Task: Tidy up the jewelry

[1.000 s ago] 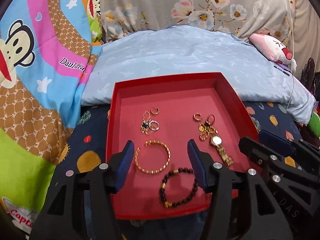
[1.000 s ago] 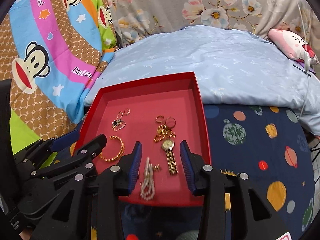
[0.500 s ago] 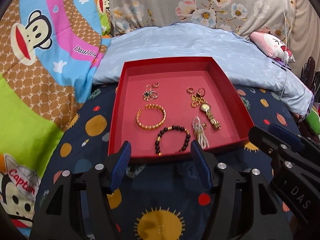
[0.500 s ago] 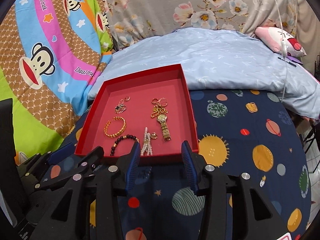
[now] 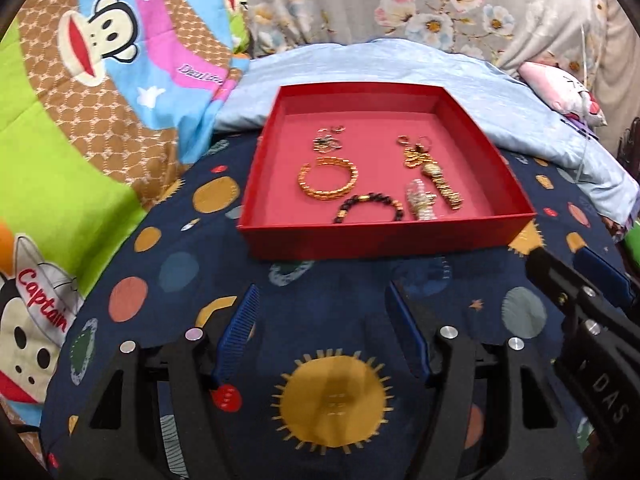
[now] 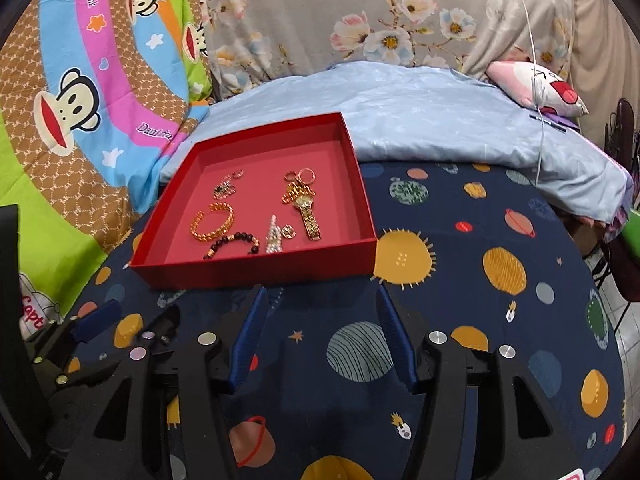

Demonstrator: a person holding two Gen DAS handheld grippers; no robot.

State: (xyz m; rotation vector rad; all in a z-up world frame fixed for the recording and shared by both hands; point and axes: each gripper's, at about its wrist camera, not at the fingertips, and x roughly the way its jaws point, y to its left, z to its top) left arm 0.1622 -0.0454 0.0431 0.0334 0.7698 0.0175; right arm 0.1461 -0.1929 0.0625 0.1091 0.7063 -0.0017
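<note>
1. The left gripper and right gripper are hovering, jaws apart, holding nothing.
2. Gold bangle, dark beaded bracelet and gold watch are lying inside the shallow red cardboard tray on the bed.

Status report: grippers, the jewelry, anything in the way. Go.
Left gripper open, empty. Right gripper open, empty. Jewelry all in red tray: gold bangle, bead bracelet, watch. Nothing blocking.
</note>
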